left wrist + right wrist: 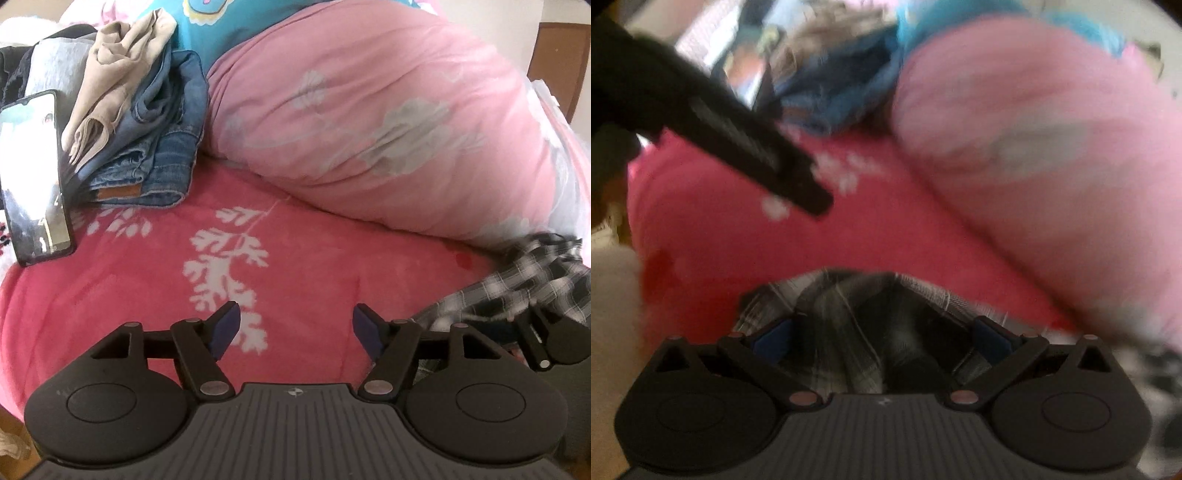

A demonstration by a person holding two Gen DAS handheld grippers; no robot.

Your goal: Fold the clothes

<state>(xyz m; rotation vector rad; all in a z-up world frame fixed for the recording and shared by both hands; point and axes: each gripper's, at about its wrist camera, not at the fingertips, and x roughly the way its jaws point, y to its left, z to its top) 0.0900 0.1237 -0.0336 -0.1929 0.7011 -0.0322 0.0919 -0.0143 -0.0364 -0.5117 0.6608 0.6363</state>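
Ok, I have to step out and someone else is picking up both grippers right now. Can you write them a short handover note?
Left gripper: open, empty, above the bare red blanket.
Right gripper: the black-and-white plaid garment lies bunched between its fingers; the view is too blurred to tell whether the pads press on it.
Things: folded blue jeans with a crumpled beige garment on top at the far left, beside a phone. A pink duvet is heaped behind.
Done: the jeans look folded.
Left: spread the plaid garment on the blanket and fold it; the beige piece looks unfolded too.
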